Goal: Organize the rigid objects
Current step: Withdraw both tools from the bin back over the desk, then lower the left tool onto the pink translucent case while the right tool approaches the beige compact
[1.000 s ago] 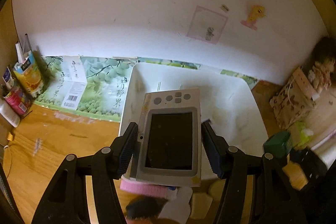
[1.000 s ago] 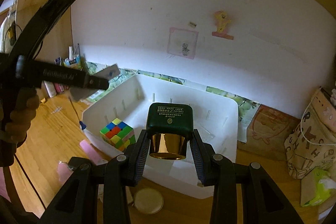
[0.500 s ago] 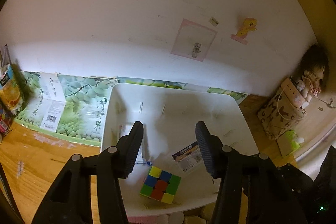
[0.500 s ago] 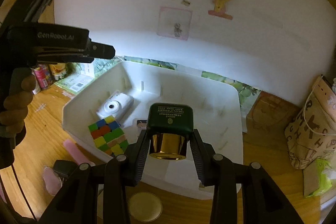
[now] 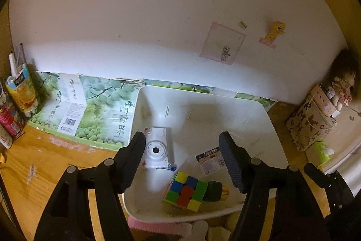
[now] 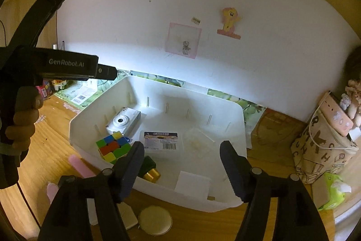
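Note:
A white plastic bin point(image 5: 268, 125) point(image 6: 239, 125) stands on the wooden desk against the wall. Inside lie a white compact camera point(image 5: 156, 150) point(image 6: 123, 120), a colourful puzzle cube point(image 5: 186, 191) point(image 6: 112, 146), a green bottle with a gold cap point(image 5: 215, 191) point(image 6: 150, 169) on its side, and a labelled flat packet point(image 5: 211, 159) point(image 6: 161, 139). My left gripper point(image 5: 181, 159) hangs over the bin's near left part, jaws opening, nothing between them. My right gripper point(image 6: 181, 168) hovers over the bin's front edge, jaws opening, nothing held; the bottle lies just below its left finger point(image 6: 130, 164).
A green fruit-printed carton point(image 5: 90, 110) lies flat left of the bin. Drink cartons point(image 5: 20, 89) stand at far left. A patterned bag point(image 6: 322, 146) and a green tissue pack point(image 6: 334, 189) sit at the right. A round lid point(image 6: 154, 219) and pink items point(image 6: 80, 165) lie before the bin. A hand point(image 6: 22, 121) holds the left tool.
The left gripper let go of the white camera, which now lies in the bin. The right gripper opened and the green bottle dropped into the bin beside the cube.

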Demonstrator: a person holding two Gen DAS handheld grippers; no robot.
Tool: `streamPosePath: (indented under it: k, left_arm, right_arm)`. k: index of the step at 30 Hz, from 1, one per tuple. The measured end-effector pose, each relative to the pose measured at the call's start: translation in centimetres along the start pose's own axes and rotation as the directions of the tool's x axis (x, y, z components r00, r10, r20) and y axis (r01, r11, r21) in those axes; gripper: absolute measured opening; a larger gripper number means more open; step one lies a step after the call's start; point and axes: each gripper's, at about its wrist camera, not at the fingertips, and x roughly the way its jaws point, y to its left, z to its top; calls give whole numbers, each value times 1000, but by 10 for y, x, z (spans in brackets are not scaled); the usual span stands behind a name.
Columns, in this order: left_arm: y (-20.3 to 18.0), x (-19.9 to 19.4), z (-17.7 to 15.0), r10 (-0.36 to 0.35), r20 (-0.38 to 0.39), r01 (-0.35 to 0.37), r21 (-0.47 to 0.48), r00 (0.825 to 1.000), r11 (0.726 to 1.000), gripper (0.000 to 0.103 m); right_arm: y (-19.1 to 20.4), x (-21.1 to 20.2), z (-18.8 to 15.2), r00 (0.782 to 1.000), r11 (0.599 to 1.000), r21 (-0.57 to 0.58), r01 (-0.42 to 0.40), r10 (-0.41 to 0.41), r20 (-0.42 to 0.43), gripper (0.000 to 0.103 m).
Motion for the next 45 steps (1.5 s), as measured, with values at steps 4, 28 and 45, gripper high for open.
streamPosePath:
  k: [4,28,45]
  left_arm:
    - [-3,-23,-2,10,32,-11,3,999,1000,71]
    - [-29,-148,-61,221,131,-215,-61,966,975,81]
    - [-14,-165,-113,350,19,-350,-23,936,936,81]
  right_arm:
    - [2,-13,2,1000,1000,-4,-4,4,19,70]
    - [-4,-107,-28,985,991,-22,-136,137,101,81]
    - [9,-98,-64,952,947,103,-304,307,-15,81]
